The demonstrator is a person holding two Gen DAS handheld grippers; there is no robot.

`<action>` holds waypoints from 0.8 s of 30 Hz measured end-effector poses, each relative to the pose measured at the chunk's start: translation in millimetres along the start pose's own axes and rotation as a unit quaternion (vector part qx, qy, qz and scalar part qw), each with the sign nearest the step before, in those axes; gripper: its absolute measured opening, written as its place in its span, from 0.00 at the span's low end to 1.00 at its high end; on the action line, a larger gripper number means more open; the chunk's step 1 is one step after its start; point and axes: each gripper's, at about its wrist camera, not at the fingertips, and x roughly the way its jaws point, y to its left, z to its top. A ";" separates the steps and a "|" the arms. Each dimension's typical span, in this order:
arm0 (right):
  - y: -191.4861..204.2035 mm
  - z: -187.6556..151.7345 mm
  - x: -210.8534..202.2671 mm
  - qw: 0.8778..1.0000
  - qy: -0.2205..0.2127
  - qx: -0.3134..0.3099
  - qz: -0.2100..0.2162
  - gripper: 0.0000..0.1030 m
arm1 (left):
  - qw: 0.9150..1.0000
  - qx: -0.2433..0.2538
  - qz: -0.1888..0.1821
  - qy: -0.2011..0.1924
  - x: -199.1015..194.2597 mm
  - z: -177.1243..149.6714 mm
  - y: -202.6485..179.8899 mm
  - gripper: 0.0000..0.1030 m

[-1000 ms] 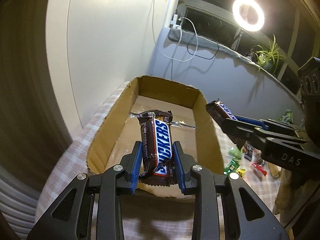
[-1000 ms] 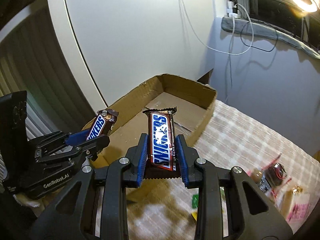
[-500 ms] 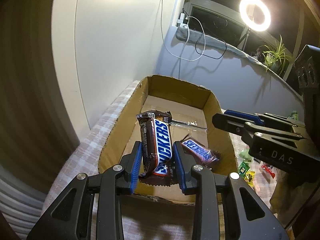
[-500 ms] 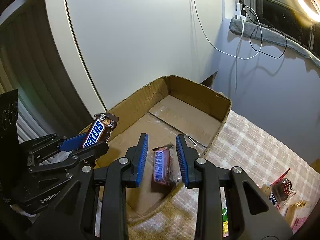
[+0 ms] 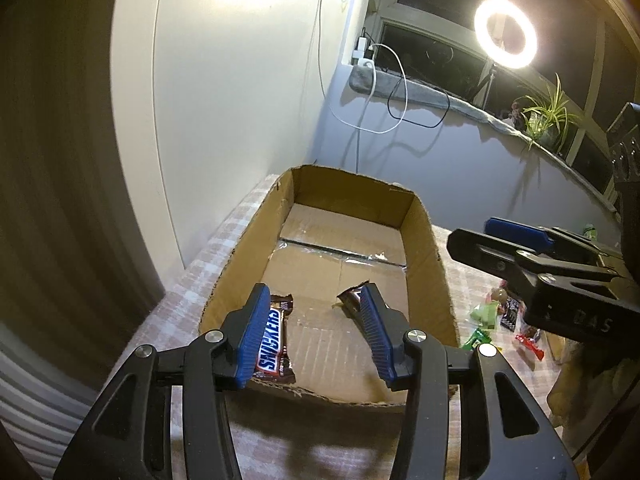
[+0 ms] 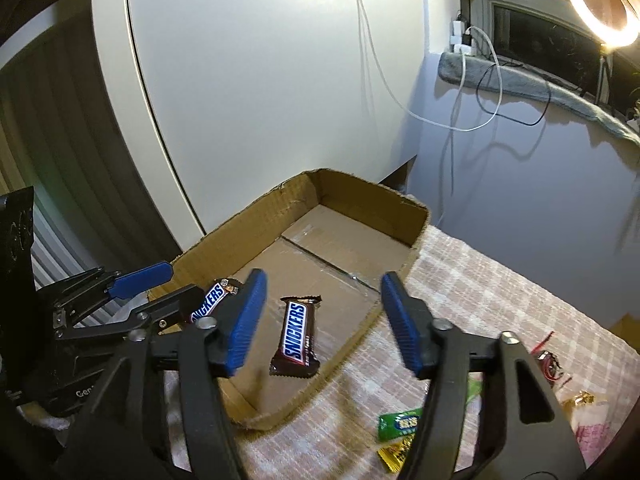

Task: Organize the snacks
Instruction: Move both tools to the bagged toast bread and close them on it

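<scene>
A pale wall and a dark window with a glowing ring light (image 5: 505, 34) back a surface (image 6: 500, 292) covered in a pink checked cloth, on which an open cardboard box (image 5: 424, 264) stands near the wall. In the left wrist view the left gripper (image 5: 316, 332) hangs over the near end of the box with its blue-padded fingers (image 5: 256, 332) spread apart; its jaws have just been opening. One Snickers bar (image 5: 274, 342) lies on the box floor just beside the left finger, partly hidden by it, and whether the pad touches it cannot be told. A second Snickers bar (image 5: 351, 302) shows only as a dark wrapper end behind the other finger of that gripper. In the right wrist view the right gripper (image 6: 324, 320) also has its fingers (image 6: 402, 320) wide apart, its jaws having just been opening, and that second bar (image 6: 296, 332) lies flat on the box floor between them, clear of both pads. The first bar (image 6: 210, 302) is seen there by the left gripper's (image 6: 164, 284) fingers at the box's near left corner. Loose snack packets lie on the cloth outside the box, among them a green packet (image 6: 400, 424) and a red one (image 5: 530, 346).
</scene>
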 end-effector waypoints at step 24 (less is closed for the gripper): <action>-91.5 -57.4 -96.0 0.994 -0.024 0.078 -0.074 1.00 | 0.996 0.033 -0.079 0.005 -9.8 -12.0 -73.6 0.75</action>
